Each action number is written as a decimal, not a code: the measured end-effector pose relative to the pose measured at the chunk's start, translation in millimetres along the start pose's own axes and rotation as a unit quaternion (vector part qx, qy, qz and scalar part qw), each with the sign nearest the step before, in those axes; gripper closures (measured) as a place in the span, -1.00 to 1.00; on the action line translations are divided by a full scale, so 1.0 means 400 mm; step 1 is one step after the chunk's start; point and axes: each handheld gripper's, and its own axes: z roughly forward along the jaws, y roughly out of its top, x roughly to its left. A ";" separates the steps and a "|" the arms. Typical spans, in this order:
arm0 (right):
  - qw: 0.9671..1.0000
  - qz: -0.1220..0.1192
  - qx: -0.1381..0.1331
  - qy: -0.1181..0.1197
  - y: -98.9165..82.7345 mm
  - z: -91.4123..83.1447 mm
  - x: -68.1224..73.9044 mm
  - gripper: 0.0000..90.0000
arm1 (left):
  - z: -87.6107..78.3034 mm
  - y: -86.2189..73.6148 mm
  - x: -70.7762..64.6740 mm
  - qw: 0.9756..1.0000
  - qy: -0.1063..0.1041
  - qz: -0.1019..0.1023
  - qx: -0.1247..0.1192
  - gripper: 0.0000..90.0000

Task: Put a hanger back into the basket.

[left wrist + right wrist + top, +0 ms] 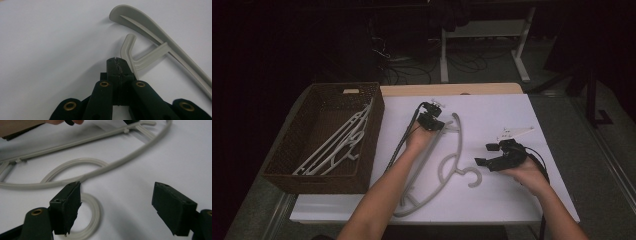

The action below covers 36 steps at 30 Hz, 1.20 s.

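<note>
Counting the stock on the white table (512,200): one grey hanger (451,165) lies loose on the sheet, its hook (473,176) curling toward the person's near right side and its long arm running up the middle of the table. One woven basket (279,172) stands at the left edge of the table, touching the sheet; inside it lie more pale hangers (337,145), stacked and overlapping, at least two, the exact number not clear.

Two hand-held grippers are present. Left gripper (431,121): one, held over the upper end of the loose hanger; in the left gripper view (117,65) its jaws are pressed flat together, and the hanger's bar (131,53) passes beside or under them, so whether they pinch it cannot be told. Right gripper (489,155): one, held near the hook end, just right of it; in the right gripper view (117,205) its jaws stand wide apart with nothing between the pads, released, the hook's ring (93,215) lying on the table beside the left pad.

One small white bracket-like piece (514,132) lies on the sheet above the right gripper.
</note>
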 end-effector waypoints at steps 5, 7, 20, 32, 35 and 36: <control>1.000 0.001 -0.008 0.001 0.002 -0.004 -0.002 -0.50 | 0.020 0.018 -0.052 1.000 -0.011 0.019 -0.003 0.99; 1.000 0.002 -0.008 0.001 0.001 -0.005 -0.001 -0.50 | 0.011 0.017 -0.049 1.000 -0.013 0.014 -0.009 0.80; 1.000 0.000 -0.004 0.002 0.001 -0.001 0.007 -0.50 | -0.213 -0.108 -0.053 0.998 -0.057 0.027 -0.029 0.54; 1.000 -0.003 -0.001 0.003 0.005 0.006 0.008 -0.49 | -0.250 -0.255 -0.112 0.998 -0.055 0.038 -0.003 0.35; 1.000 -0.002 -0.002 0.001 0.005 0.006 0.006 -0.49 | -0.245 -0.271 -0.119 0.998 -0.048 0.039 0.001 0.36; 1.000 -0.002 -0.001 0.000 0.005 0.006 0.006 -0.49 | -0.243 -0.274 -0.120 0.998 -0.046 0.039 0.003 0.38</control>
